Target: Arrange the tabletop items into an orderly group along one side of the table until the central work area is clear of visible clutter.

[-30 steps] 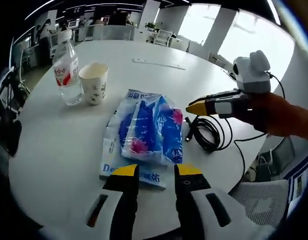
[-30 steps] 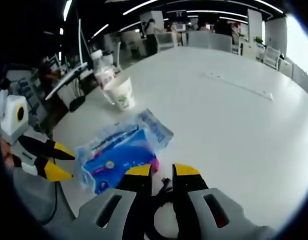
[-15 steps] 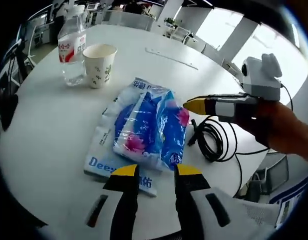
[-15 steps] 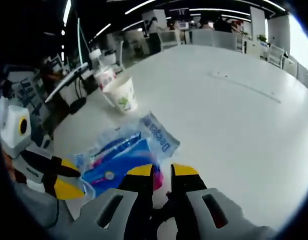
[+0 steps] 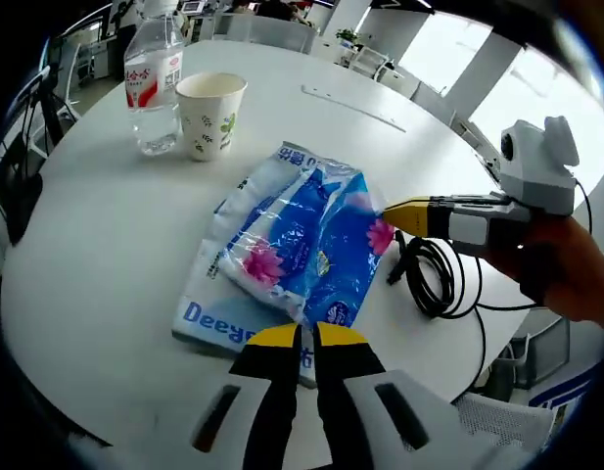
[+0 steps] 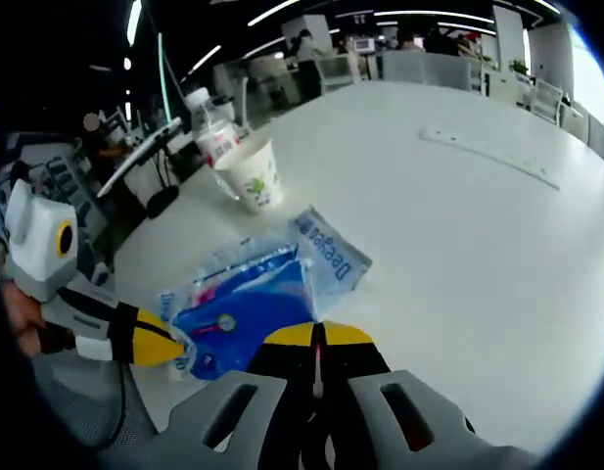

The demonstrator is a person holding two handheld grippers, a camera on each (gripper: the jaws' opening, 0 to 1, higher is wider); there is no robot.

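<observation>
Since the earlier frames, we have pressed both tongs nearly together: the left tongs (image 5: pixel 306 336) pinch the near edge of the blue tissue pack (image 5: pixel 302 245); the right tongs (image 6: pixel 318 336) meet over the black cable (image 5: pixel 434 279), grip unclear. The pack lies mid-desk (image 5: pixel 106 255). Bottle (image 5: pixel 155 83) and paper cup (image 5: pixel 210 116) stand beyond, in an open office.

Blue, pink-flowered tissue pack (image 5: pixel 306 245)
</observation>
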